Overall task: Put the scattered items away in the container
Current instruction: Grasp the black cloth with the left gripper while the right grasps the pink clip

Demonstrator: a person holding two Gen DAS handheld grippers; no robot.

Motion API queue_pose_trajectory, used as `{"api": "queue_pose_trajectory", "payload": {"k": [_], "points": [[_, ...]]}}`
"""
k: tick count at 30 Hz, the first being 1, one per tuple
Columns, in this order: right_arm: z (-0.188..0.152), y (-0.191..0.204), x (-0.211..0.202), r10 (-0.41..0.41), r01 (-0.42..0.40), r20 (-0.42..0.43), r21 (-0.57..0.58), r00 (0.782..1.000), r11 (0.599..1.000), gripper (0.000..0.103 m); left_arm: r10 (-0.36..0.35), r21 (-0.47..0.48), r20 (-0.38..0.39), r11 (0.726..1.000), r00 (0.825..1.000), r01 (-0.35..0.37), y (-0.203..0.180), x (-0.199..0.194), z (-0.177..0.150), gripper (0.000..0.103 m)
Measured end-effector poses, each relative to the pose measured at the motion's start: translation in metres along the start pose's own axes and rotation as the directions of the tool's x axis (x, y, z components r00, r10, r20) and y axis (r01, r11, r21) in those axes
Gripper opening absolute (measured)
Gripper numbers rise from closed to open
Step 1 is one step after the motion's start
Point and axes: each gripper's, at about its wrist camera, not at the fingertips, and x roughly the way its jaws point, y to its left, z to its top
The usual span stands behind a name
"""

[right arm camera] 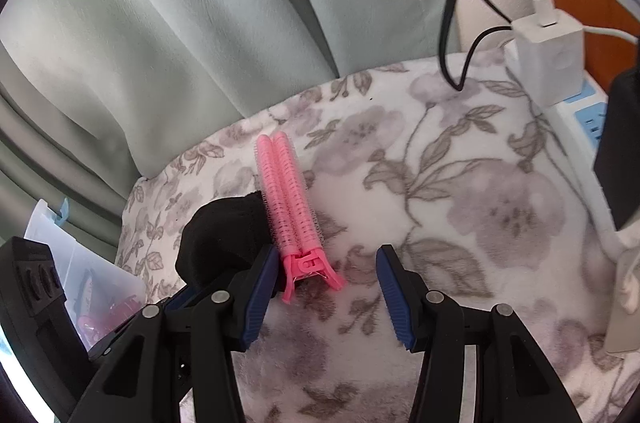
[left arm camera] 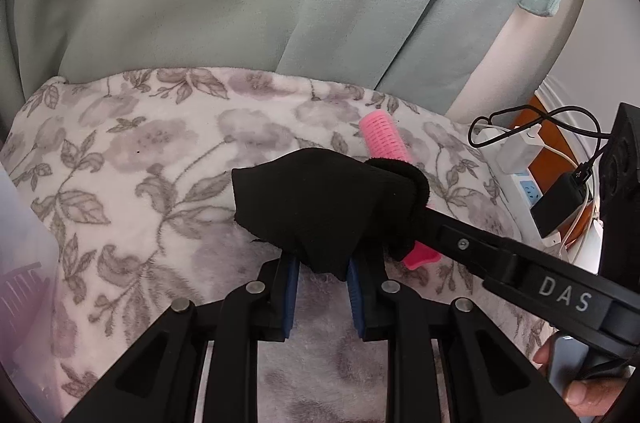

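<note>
While your left gripper point(left arm camera: 322, 273) is clamped on the black sock point(left arm camera: 320, 207), the clear container point(right arm camera: 84, 263) sits far left. Your right gripper point(right arm camera: 326, 287) stands wide, nearer the pink hair clip point(right arm camera: 290, 207) lying on the blanket point(right arm camera: 460, 183), its long axis pointing away, handle between the fingertips.

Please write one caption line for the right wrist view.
Open right gripper approaches pink clip beside black sock.

Soft even daylight, sharp centre, fisheye-bent edges.
</note>
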Motion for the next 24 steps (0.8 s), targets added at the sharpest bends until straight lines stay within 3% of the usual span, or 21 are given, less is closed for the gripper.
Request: {"api": "queue_pose_trajectory", "payload": {"k": [4, 6, 7, 13, 24], "points": [[-0.003, 0.001, 0.010, 0.011, -0.011, -0.009, -0.016, 1.000, 1.000, 0.053, 0.001, -0.001, 0.001, 1.000, 1.000, -0.001, 0.004, -0.001, -0.003, 0.023], [-0.004, 0.002, 0.010, 0.017, -0.018, -0.012, -0.015, 1.000, 1.000, 0.040, -0.001, -0.005, 0.001, 1.000, 1.000, 0.001, 0.005, -0.002, -0.003, 0.023], [-0.004, 0.002, 0.010, 0.021, -0.021, -0.014, -0.014, 1.000, 1.000, 0.039, -0.002, -0.007, 0.000, 1.000, 1.000, 0.002, 0.005, -0.002, -0.003, 0.023], [-0.012, 0.003, 0.002, 0.039, -0.039, -0.024, -0.031, 0.999, 0.999, 0.035, 0.013, -0.019, -0.003, 1.000, 1.000, -0.013, 0.008, -0.010, -0.004, 0.023], [-0.055, -0.007, -0.035, 0.044, -0.044, -0.068, -0.001, 0.997, 0.999, 0.034, 0.036, -0.020, -0.049, 0.999, 0.998, -0.037, 0.017, -0.042, -0.028, 0.020]]}}
